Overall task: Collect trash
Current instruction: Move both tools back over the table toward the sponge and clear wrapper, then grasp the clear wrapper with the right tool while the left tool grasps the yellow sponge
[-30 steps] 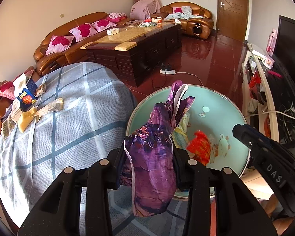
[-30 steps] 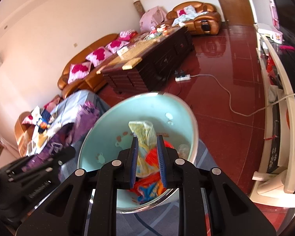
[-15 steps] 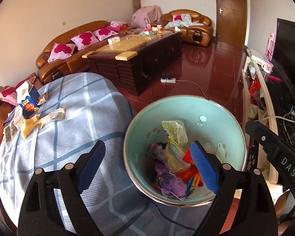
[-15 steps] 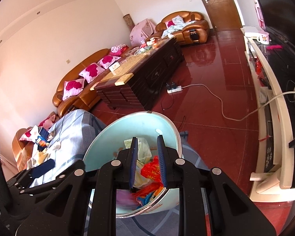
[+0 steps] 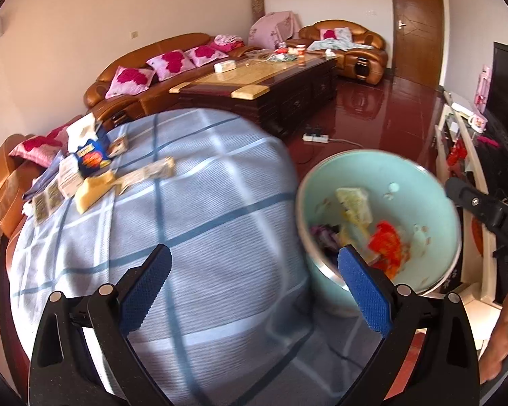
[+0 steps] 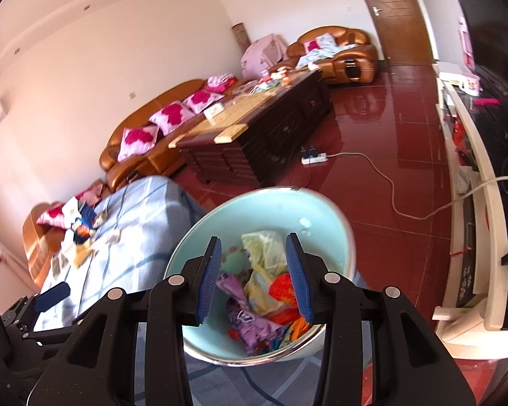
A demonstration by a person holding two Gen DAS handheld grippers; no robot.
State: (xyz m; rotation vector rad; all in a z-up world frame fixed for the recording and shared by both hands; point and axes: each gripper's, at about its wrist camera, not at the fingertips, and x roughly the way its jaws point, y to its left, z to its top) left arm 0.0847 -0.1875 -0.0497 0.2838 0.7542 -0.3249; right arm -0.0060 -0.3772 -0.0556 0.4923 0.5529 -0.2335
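Right gripper (image 6: pixel 255 275), jaws just been opening w/ nothing between, over trash-filled bin (image 6: pixel 335 216) beside bed (image 6: pixel 142 223).

On my right gripper (image 5: pixel 484 216), at the edge of the left wrist view, I read white letters "DA", cut off by the frame. Print on the table packets (image 5: pixel 88 159) was too blurred to read.
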